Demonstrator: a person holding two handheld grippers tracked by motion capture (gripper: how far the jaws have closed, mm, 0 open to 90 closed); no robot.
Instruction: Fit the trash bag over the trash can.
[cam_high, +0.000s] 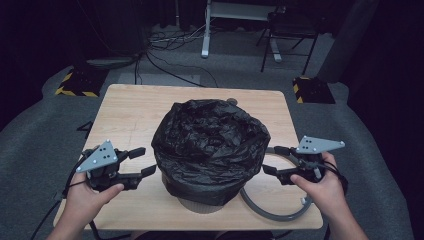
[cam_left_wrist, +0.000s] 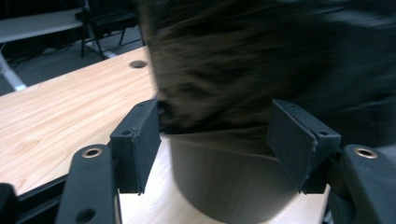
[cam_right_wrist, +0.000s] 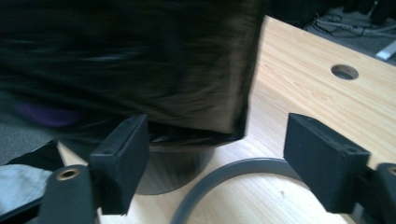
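Dark room, grey carpet, and your wooden surface (cam_high: 125, 115) sits mid-frame with the bin (cam_high: 202, 204) at its centre, black bag (cam_high: 210, 142) draped over it nearly to the base. Your left hand-held gripper (cam_high: 144, 162) sits at lower left, released, jaws spread, nothing between them, just beside the bag. Your right hand-held gripper (cam_high: 273, 159) at lower right is released too, near the grey ring (cam_high: 272, 214) lying on the surface.

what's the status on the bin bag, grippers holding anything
Left gripper open, empty. Right gripper open, empty. Black bag draped over bin. Grey ring beside base.
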